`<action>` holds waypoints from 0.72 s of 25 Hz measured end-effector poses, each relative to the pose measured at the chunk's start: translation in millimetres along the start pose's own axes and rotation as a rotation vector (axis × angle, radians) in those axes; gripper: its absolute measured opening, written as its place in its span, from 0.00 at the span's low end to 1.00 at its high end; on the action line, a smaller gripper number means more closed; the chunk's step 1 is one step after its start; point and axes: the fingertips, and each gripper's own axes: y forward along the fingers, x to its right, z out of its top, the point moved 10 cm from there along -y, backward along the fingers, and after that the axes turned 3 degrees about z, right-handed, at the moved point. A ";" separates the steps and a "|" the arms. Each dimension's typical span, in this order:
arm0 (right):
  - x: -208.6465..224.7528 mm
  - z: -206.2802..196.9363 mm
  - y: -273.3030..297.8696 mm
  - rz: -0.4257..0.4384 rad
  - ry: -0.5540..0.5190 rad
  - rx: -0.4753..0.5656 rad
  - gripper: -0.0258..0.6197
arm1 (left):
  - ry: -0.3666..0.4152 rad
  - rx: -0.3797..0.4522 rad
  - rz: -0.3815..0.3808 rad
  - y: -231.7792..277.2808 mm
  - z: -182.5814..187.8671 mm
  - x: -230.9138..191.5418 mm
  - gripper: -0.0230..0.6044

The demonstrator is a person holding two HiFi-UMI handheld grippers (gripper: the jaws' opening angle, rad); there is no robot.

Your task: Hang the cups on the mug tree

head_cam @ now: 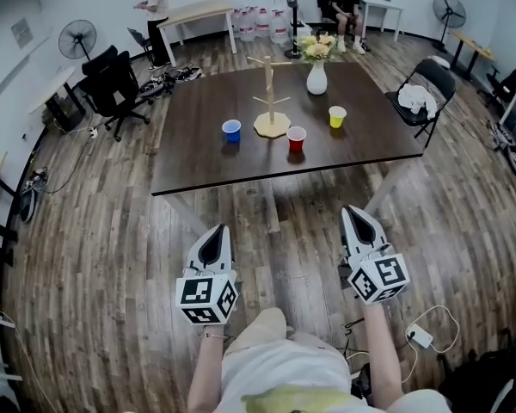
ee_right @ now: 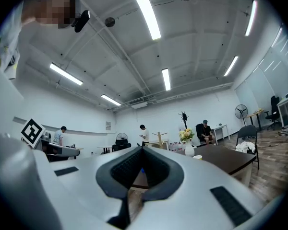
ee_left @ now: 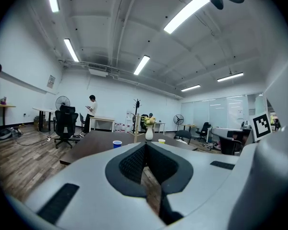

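A wooden mug tree (head_cam: 270, 93) stands bare near the middle of the dark table (head_cam: 206, 162). Around its base sit a blue cup (head_cam: 231, 130), a red cup (head_cam: 297, 138) and a yellow cup (head_cam: 337, 116), all upright. My left gripper (head_cam: 213, 231) and right gripper (head_cam: 354, 211) hover over the floor short of the table's near edge, both shut and empty. In the left gripper view the blue cup (ee_left: 117, 143) and yellow cup (ee_left: 162, 141) show beyond the closed tips (ee_left: 145, 145). The right gripper view has the yellow cup (ee_right: 197, 157) and the tree (ee_right: 159, 139) past its tips (ee_right: 140, 148).
A white vase with flowers (head_cam: 316, 77) stands behind the tree. A folding chair with a cloth (head_cam: 420, 101) is at the table's right, black office chairs (head_cam: 112, 89) at its left. A white adapter and cable (head_cam: 420, 335) lie on the floor. Two people are at the back.
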 end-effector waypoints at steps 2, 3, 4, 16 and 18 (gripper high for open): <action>2.2 -0.7 3.0 0.006 -0.001 -0.003 0.07 | -0.006 -0.005 0.008 3.8 -0.6 0.5 0.06; 4.6 -0.9 4.6 0.006 0.000 -0.003 0.07 | -0.006 -0.006 0.009 6.9 -0.3 1.3 0.06; 7.7 -1.3 6.4 0.004 0.002 -0.003 0.07 | -0.005 -0.006 0.008 10.8 0.1 2.2 0.06; 57.1 -15.9 57.1 -0.053 0.032 -0.013 0.07 | -0.021 -0.027 -0.050 100.7 2.9 -0.6 0.06; 67.2 -14.7 71.9 -0.068 0.032 -0.015 0.07 | -0.019 -0.028 -0.074 123.7 9.0 -2.3 0.06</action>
